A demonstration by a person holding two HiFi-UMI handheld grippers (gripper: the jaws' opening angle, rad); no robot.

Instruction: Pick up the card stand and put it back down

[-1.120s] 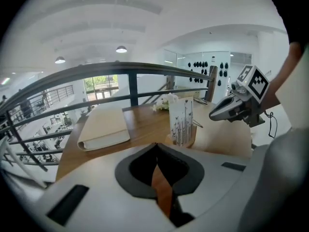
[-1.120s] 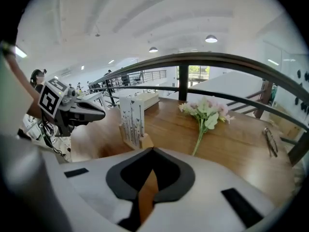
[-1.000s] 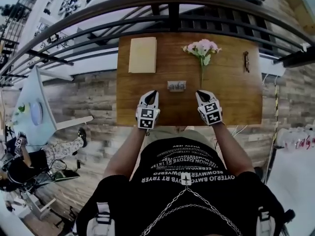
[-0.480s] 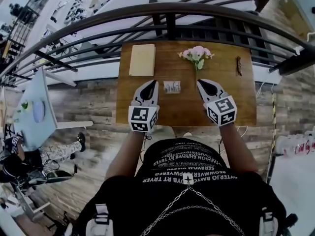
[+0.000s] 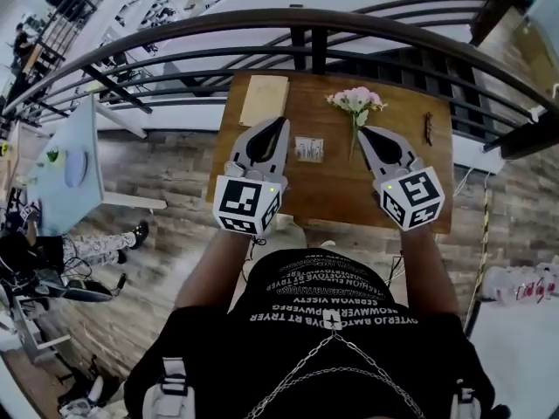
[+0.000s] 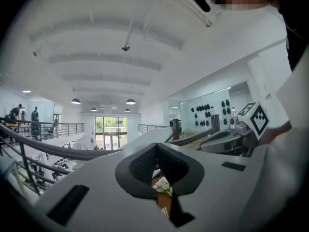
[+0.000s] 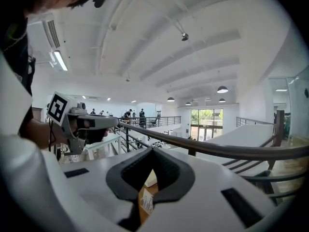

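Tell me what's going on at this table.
A person holds a gripper in each hand above a wooden table by a railing. The left gripper and right gripper are both shut and empty, either side of the card stand, which sits untouched on the table. Pink flowers and a beige pad lie farther back.

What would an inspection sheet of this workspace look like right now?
Surface: wooden table, bare near its front edge.
Job's things: card stand on the table, between the two grippers, untouched.
Clutter: beige pad at far left; pink flowers; small dark object at right.
Grippers: left gripper and right gripper both shut, empty, held above the table.
Cables: nothing seen.
Surroundings: dark railing behind the table; wood floor below.
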